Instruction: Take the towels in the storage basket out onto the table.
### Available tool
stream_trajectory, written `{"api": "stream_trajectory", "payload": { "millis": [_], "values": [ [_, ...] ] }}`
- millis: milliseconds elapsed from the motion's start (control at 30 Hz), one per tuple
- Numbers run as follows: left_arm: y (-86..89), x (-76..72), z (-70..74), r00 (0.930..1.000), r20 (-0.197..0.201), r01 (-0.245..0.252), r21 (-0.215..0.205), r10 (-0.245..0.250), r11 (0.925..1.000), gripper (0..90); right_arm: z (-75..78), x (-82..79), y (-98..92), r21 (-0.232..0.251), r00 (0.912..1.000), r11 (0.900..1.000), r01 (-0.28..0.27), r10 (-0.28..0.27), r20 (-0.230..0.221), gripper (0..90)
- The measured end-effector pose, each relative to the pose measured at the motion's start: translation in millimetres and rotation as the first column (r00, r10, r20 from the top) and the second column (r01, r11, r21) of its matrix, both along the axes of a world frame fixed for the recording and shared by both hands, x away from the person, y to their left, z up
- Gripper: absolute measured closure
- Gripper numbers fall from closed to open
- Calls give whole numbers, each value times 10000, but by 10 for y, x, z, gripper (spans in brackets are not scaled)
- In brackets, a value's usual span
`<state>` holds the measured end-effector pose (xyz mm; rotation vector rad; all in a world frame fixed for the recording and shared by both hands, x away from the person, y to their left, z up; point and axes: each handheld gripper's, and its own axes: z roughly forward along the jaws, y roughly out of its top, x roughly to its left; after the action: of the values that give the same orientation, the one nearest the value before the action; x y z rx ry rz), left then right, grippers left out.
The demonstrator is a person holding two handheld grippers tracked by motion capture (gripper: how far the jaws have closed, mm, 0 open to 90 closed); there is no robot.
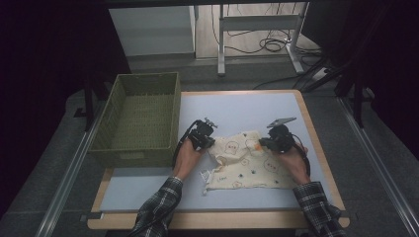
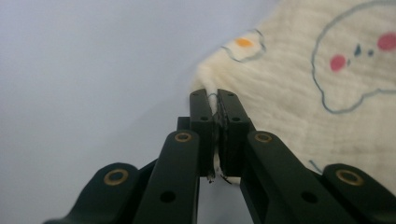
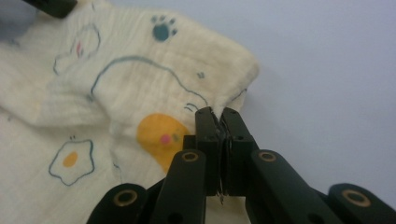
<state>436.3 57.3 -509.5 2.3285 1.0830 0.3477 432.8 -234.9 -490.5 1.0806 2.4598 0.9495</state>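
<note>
Thing: cloth (image 1: 247, 165), a soft cream square of crinkled muslin.
Print: fried eggs with orange yolks, outlined cartoon faces with pink cheeks, a teal paw mark, an orange blob with a small face.
Place: on the pale blue table top, right of centre, towards the near edge.
Pose: mostly flat, the near part spread out; the far part is rumpled and folded over on itself.
Far left corner: gathered into a thin pinched edge that stands up off the table.
Far right corner: also pinched into a ridge, with the fold beside it rounded and puffed.
Near left corner: a short string or tag sticks out.
</note>
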Motion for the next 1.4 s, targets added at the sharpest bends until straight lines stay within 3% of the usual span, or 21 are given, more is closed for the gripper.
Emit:
{"api": "stream_trajectory", "payload": {
  "millis": [100,133,167,200,233,267,333,367,467,533,600,633,667,833,1100,1167,1200,1233,1300,1367,1400],
  "values": [
    [14,89,254,9953,934,-234,-180,250,9996,870,195,-7,-48,-20,9990,9999,124,-123,436,873],
    [9,125,363,9899,1376,-321,-103,332,9994,868,309,-11,-62,-55,9974,9998,200,-196,700,873],
    [-1,236,550,9744,2104,-816,3,798,9967,845,542,-13,-75,-87,9885,9994,348,-332,1476,863],
    [-1,236,550,9744,2104,-816,3,798,9967,746,542,-13,-75,-87,9885,9994,348,-332,1476,863],
    [-15,299,605,9678,2248,-1153,-22,1129,9933,578,724,-2,-75,46,9706,9981,620,-613,2328,674],
    [-34,348,635,9687,2120,-1326,23,1291,9912,578,724,-2,-75,46,9706,9981,620,-613,2328,674],
    [-74,353,638,9732,1965,-1226,53,1191,9924,534,775,39,-71,-337,9668,9956,880,-772,2436,550],
    [-115,267,584,9810,1764,-821,5,807,9966,523,728,39,-120,-461,9705,9949,896,-768,2287,543],
    [-142,154,495,9872,1523,-465,-79,472,9989,513,636,-3,-213,-456,9757,9950,887,-776,2050,541],
    [-149,38,402,9947,1031,12,-351,24,9994,505,522,-51,-329,-342,9846,9958,844,-781,1562,542],
    [-161,-100,319,9959,818,427,-452,-389,9981,496,409,-120,-446,-372,9889,9956,859,-807,1244,551],
    [-148,-234,245,9956,559,786,-714,-747,9944,492,301,-188,-577,-342,9912,9946,982,-946,928,578],
    [-148,-234,245,9956,559,786,-714,-747,9944,491,251,-220,-645,-337,9919,9941,1033,-1004,774,588],
    [-135,-642,91,9881,216,1541,-1163,-1526,9812,451,75,-398,-968,-206,9871,9873,1578,-1571,317,602],
    [-170,-1064,-12,9758,278,2188,-1404,-2170,9656,423,-102,-584,-1160,-3,9843,9844,1759,-1759,113,564],
    [-218,-1153,-93,9715,208,2370,-1178,-2362,9643,434,-186,-603,-1135,-343,9845,9839,1754,-1751,101,604],
    [-218,-1153,-93,9715,208,2370,-1178,-2362,9643,450,-186,-603,-1135,-343,9845,9839,1754,-1751,101,604],
    [-258,-1172,-153,9699,121,2435,-688,-2433,9675,483,-202,-619,-1135,-37,9861,9861,1660,-1660,34,735],
    [-255,-1183,-160,9683,254,2497,-787,-2485,9651,508,-204,-631,-1128,-4,9861,9861,1663,-1663,-13,805],
    [-249,-1181,-147,9685,186,2491,-754,-2484,9655,645,-202,-666,-1114,-1,9880,9880,1545,-1545,-26,847],
    [-242,-1171,-133,9647,14,2629,-745,-2635,9620,789,-191,-707,-1111,-99,9892,9892,1466,-1466,-34,852]
  ]
}}
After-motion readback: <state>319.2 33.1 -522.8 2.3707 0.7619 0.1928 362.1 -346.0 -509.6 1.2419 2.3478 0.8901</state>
